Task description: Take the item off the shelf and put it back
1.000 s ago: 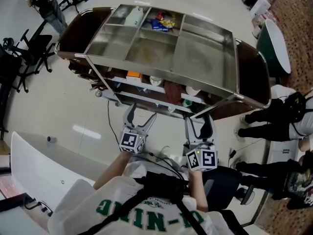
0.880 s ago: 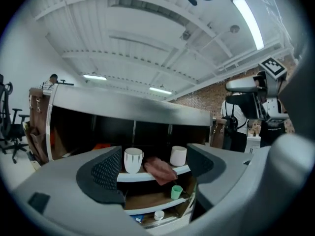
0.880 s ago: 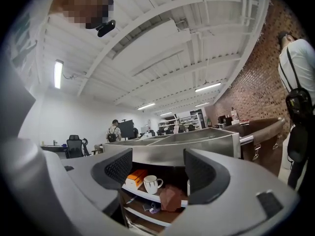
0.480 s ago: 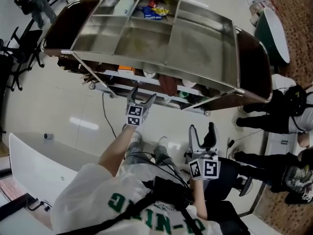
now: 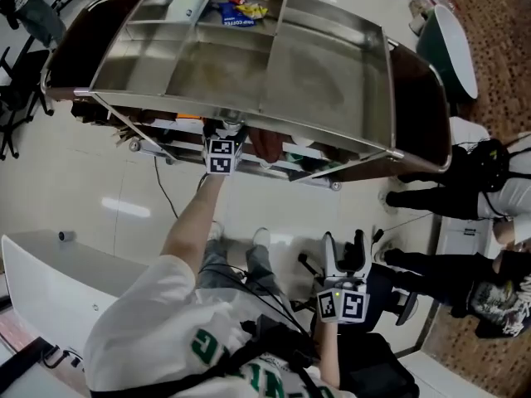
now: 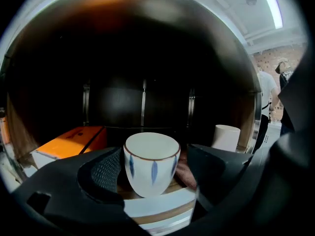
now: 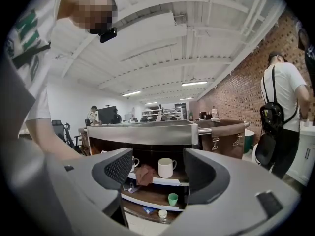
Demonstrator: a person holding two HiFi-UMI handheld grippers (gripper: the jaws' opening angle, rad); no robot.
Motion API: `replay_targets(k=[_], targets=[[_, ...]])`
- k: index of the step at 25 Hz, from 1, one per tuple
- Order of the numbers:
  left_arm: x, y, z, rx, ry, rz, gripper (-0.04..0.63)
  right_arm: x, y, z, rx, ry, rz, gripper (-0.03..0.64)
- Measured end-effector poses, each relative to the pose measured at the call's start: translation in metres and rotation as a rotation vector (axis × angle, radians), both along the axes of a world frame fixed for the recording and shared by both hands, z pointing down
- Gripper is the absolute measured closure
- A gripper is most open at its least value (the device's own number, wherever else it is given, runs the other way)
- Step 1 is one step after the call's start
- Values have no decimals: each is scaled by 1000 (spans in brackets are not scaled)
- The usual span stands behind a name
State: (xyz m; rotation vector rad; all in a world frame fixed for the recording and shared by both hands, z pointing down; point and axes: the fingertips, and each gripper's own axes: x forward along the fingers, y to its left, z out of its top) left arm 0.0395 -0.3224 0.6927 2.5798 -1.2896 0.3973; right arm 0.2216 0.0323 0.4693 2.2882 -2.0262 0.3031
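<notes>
1. Two tongs are in play, and the job looks to be in its first half: reaching for the item. The left tongs (image 5: 222, 139) are in under the steel top of the cart (image 5: 249, 65), spread, with nothing pinched yet.
2. The white cup (image 6: 151, 162) with blue leaf marks stands upright on the middle shelf (image 6: 157, 208), right between the left tongs' two pads. I see a slim gap on its right side, so I judge it not gripped.
3. Next move, as I read it: squeeze evenly on the cup's walls, then lift it clear before drawing it out past the shelf lip.
4. The right tongs (image 5: 344, 240) hang well apart from the cart, spread and empty.
</notes>
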Motion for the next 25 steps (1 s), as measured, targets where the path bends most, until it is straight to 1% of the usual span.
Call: replay_targets(k=[3,6,13,18,20,23,25], targets=[[8,-13,5,-29,-16,-7,204,7,8,-1,-12,31,19,268],[10,-20,10,-62,-3,-23,209,5,12,2,-18,27,22,268],[9,-16,6,-43,3,-5,213,9,9,2,-16,5,27,268],[-2,12,-6,-39,30,20,213,9,-4,-1,14,-26,21,268],[-10,30,-10,-36,34,37,213,4,-11,-1,30,-45,6,268],[-25,54,-13,-19,35,39,213,-8,-25,-4,63,-83,-23,268],[-35,74,-25,-8,38,45,213,-18,-35,-6,85,-106,-48,268]])
